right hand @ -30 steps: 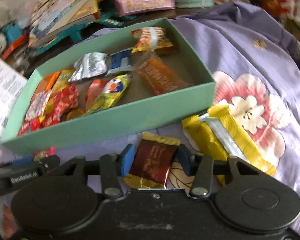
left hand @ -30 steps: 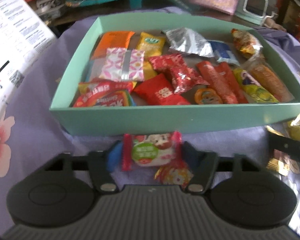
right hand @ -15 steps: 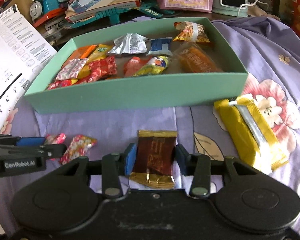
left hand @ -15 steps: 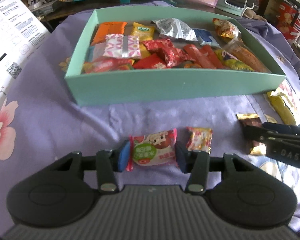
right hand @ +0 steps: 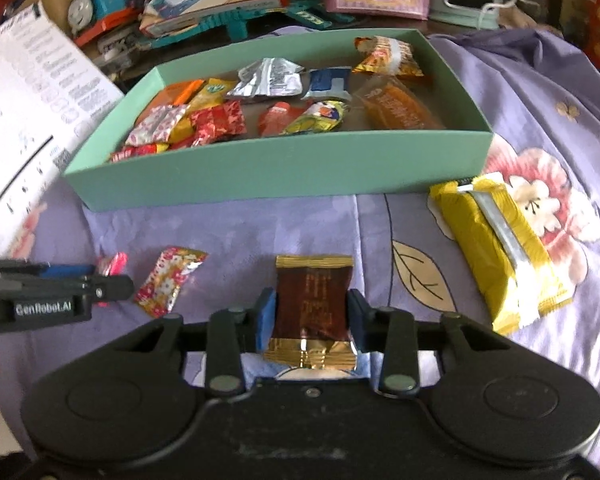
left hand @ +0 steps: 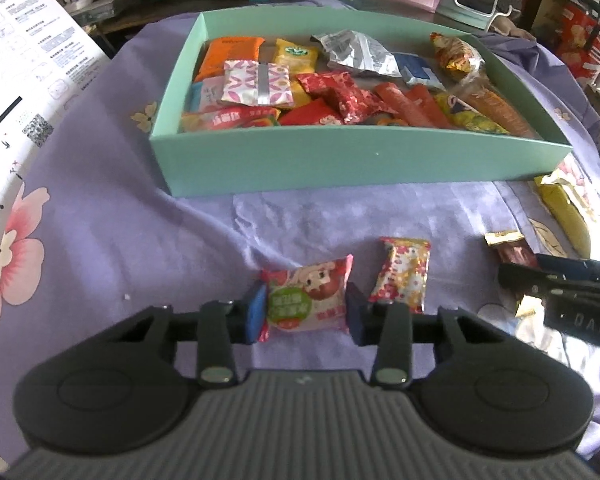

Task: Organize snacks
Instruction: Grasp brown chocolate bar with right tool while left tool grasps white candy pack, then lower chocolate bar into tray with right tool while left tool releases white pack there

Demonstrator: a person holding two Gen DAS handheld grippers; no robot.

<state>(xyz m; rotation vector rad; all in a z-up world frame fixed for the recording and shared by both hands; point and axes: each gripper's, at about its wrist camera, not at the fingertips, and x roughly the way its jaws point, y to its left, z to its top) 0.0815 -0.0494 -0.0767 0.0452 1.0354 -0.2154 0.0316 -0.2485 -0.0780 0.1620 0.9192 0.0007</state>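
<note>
In your left wrist view, your left gripper [left hand: 306, 307] has just been closing its jaws and now clenches the pink-and-white candy packet [left hand: 307, 298], both blue pads against its sides, on the purple floral cloth [left hand: 100, 216]. Just to its right lies a red-and-gold floral candy [left hand: 402, 274], loose. Only this view looks down into the near-left corner of the mint-green box [left hand: 340, 160], where wrappers pile thickly. Your right gripper [left hand: 540, 280] enters at the right edge, side-on, so its grip cannot be read here.

In your right wrist view, that gripper [right hand: 311, 316] has likewise been closing and now grasps the dark brown chocolate bar [right hand: 312, 300] with gold ends. This view alone shows the whole yellow snack pack [right hand: 500, 248] on the cloth to the right, well apart from the bar, near the box [right hand: 280, 172].
</note>
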